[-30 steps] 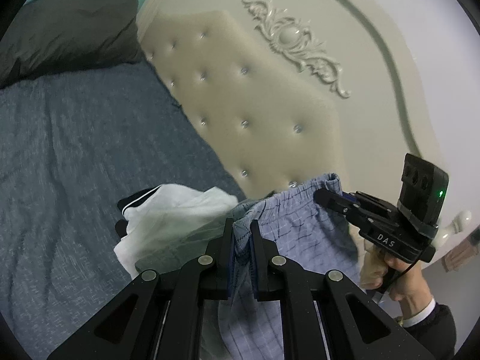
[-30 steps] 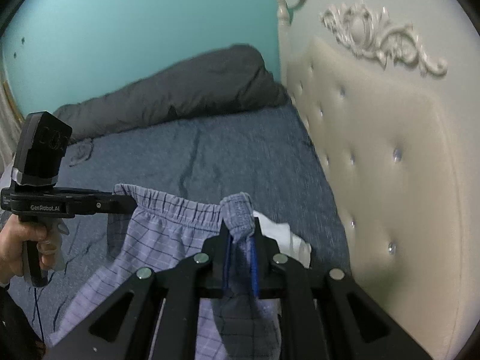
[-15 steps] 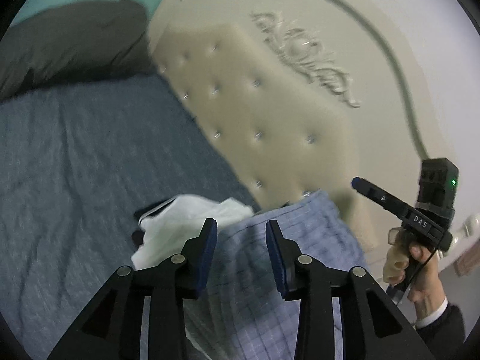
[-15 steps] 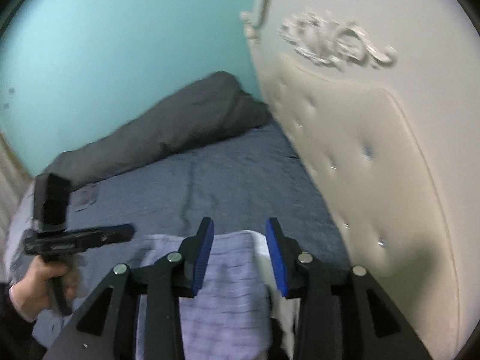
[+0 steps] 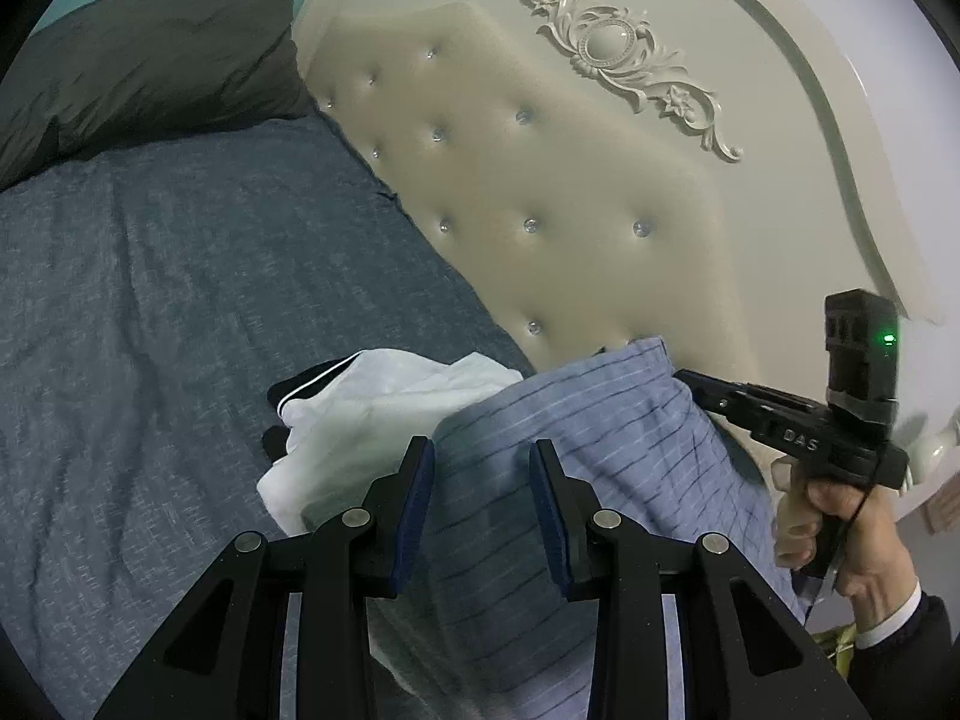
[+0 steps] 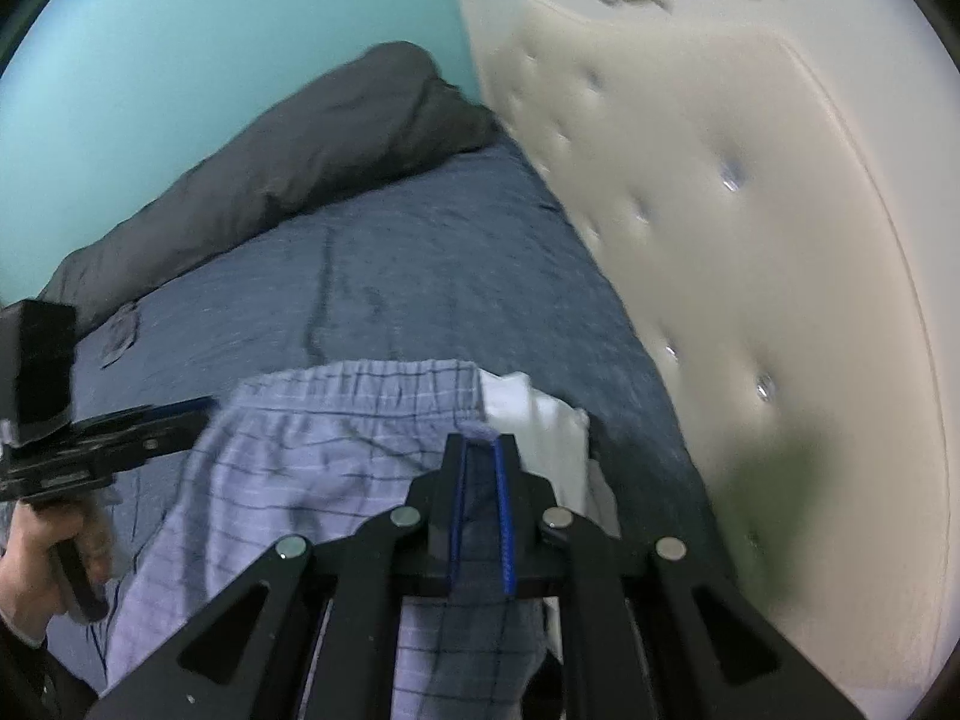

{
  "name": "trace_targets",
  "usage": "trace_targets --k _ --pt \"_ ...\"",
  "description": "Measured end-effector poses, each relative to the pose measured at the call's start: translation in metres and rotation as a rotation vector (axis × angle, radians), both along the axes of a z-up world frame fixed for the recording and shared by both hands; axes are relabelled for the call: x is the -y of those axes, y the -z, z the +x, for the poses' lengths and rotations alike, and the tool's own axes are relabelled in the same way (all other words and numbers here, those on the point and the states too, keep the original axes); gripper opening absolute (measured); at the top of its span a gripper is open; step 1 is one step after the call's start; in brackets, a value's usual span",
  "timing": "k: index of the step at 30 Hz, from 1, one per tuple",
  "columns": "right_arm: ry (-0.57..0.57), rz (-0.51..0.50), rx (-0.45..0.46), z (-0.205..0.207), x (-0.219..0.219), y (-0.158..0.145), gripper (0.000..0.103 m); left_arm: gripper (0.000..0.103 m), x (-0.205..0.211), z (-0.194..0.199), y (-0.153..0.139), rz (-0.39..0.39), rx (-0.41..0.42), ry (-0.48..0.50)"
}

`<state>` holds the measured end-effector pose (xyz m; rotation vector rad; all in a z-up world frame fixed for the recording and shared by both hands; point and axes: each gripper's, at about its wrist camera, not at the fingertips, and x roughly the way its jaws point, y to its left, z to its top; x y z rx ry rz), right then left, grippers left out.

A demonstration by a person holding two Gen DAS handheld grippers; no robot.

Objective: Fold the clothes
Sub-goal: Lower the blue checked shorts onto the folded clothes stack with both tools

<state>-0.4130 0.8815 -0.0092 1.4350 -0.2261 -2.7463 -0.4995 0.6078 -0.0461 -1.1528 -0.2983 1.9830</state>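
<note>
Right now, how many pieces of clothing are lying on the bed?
2 that I can see: blue plaid shorts nearest the grippers, and a white garment partly under them, toward the headboard. More may be hidden underneath.

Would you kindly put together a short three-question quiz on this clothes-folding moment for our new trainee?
1. True or false: the left gripper is clamped on the blue plaid shorts.
2. Multiple choice: what lies between the shorts and the blue bedspread near the cream tufted headboard? A) a white garment with dark trim B) a red towel C) a pair of socks
3. Fill in: the right gripper pinches the shorts at their ____.

Key: 1 false, its jaws stand open above the fabric; 2 A; 3 elastic waistband.
</note>
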Motion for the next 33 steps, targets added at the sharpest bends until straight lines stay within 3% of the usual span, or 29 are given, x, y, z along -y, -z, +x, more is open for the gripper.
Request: trace_targets --k 6,12,16,20,21,22,23,33 --pt "0.004 -0.05 -0.078 0.025 -0.017 -0.023 0.009 0.035 0.012 0.022 -0.024 0.037 -0.047 0.015" --pt "-0.038 -0.106 -0.056 0.059 -0.017 -0.03 0.01 0.036 0.014 0.067 -0.037 0.029 -0.062 0.088" --pt "-0.039 -0.135 -0.019 0.072 -0.015 -0.023 0.026 0.036 0.016 0.085 -0.034 0.005 -0.057 0.096" --pt "-0.046 -0.161 -0.019 0.079 -0.011 -0.018 0.026 0.036 0.02 0.095 -0.028 -0.009 -0.039 0.089" --pt "-0.045 -0.153 -0.019 0.078 -0.009 -0.016 0.023 0.036 0.02 0.096 -0.025 -0.011 -0.033 0.089" --pt "-0.04 -0.15 -0.02 0.078 -0.009 -0.014 0.009 0.036 0.02 0.097 -0.023 -0.014 -0.026 0.089" --pt "-0.032 -0.153 -0.028 0.078 -0.009 -0.014 0.005 0.036 0.019 0.099 -0.02 -0.022 -0.021 0.092" --pt "0.095 -0.23 -0.074 0.079 -0.037 -0.007 0.002 0.036 0.013 0.105 0.003 -0.067 0.005 0.105"
